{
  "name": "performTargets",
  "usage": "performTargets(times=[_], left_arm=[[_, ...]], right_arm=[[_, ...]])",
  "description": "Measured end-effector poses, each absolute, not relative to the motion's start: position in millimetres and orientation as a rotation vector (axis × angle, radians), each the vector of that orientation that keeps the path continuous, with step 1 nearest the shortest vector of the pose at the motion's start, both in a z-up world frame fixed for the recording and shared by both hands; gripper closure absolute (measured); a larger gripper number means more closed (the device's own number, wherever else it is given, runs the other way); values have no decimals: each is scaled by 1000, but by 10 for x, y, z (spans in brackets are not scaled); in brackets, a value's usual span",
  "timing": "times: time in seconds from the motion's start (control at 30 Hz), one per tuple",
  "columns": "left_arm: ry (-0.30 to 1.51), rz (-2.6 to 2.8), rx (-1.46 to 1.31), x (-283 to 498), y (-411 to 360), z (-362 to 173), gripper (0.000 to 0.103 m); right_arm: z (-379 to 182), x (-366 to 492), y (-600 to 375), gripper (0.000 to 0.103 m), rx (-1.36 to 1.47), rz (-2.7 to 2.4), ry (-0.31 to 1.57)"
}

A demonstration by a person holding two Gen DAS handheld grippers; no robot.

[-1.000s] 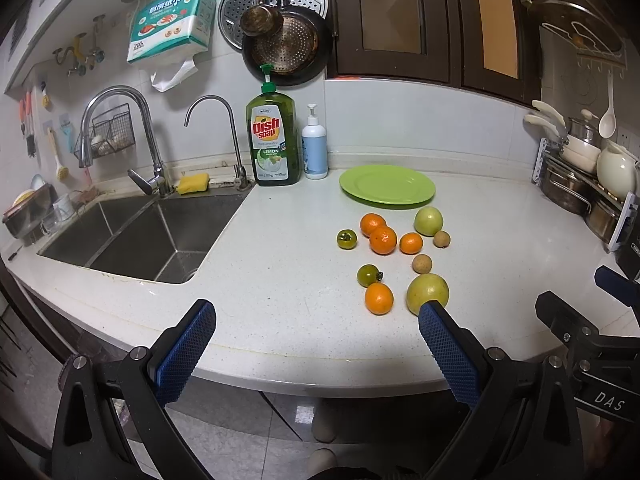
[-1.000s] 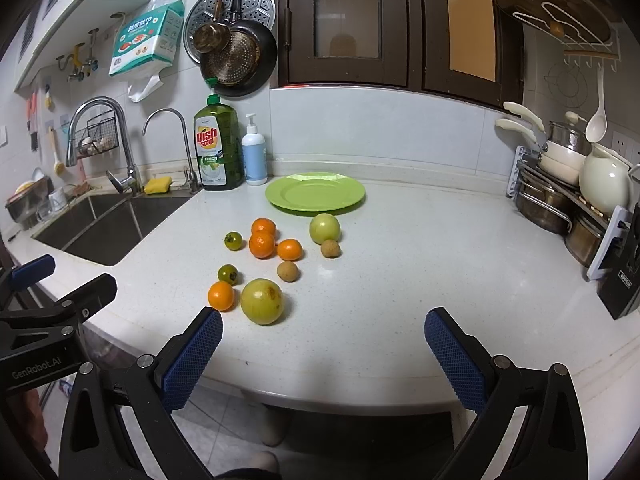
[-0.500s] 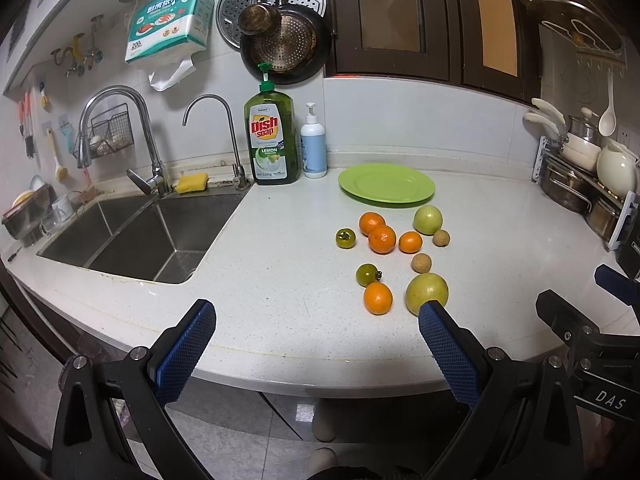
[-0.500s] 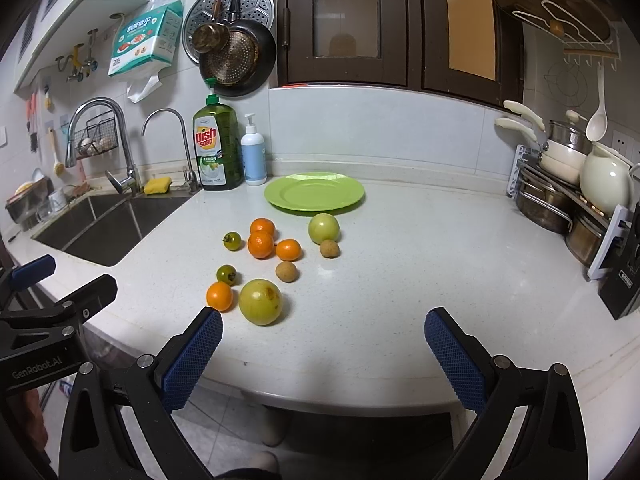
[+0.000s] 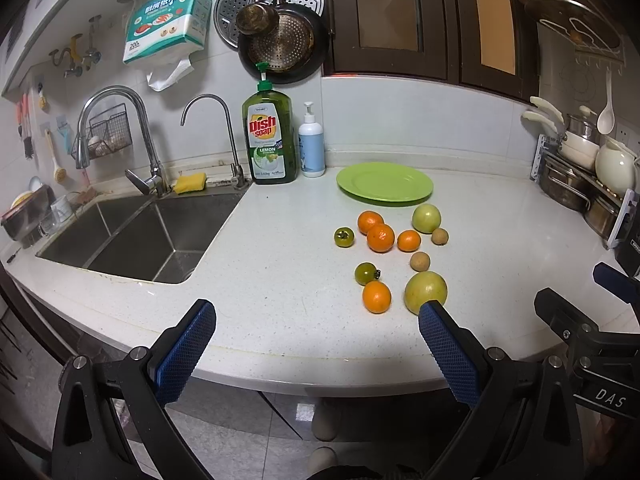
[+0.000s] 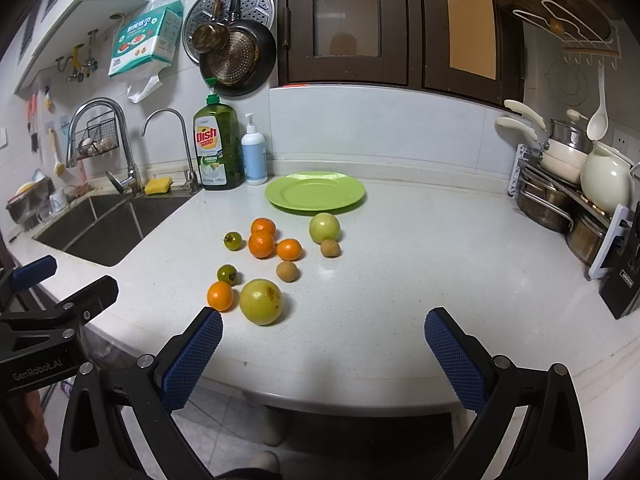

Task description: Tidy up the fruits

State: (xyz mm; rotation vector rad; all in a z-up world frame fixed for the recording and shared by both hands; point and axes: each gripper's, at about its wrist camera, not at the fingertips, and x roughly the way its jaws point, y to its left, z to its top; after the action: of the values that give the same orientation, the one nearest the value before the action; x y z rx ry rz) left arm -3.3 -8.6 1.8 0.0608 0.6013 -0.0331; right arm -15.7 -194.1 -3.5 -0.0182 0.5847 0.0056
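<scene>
Several fruits lie loose on the white counter: a large yellow-green fruit [image 5: 425,291] [image 6: 261,301], a near orange [image 5: 376,296] [image 6: 220,295], a cluster of oranges [image 5: 380,237] [image 6: 261,244], two dark green tomatoes [image 5: 365,273] [image 6: 227,273], two small brown fruits [image 5: 419,261] [image 6: 287,271] and a pale green apple [image 5: 426,218] [image 6: 324,228]. An empty green plate [image 5: 385,182] [image 6: 315,191] lies behind them. My left gripper [image 5: 316,322] and right gripper [image 6: 323,326] are open and empty, at the counter's front edge, short of the fruit.
A steel sink [image 5: 132,232] with two taps is at the left. A dish soap bottle [image 5: 270,142] and a white pump bottle [image 5: 311,147] stand by the wall. A rack of pots and a white jug [image 6: 568,188] stands at the right. A pan hangs above.
Both grippers have edged slightly forward toward the fruit. Nothing on the counter has moved.
</scene>
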Motion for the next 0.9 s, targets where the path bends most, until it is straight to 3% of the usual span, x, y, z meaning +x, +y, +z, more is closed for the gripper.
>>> performTargets(times=[0.9], left_arm=[[606, -37, 67, -13, -88, 15, 0]], right_arm=[[-51, -154, -1926, 1, -18, 8, 593]])
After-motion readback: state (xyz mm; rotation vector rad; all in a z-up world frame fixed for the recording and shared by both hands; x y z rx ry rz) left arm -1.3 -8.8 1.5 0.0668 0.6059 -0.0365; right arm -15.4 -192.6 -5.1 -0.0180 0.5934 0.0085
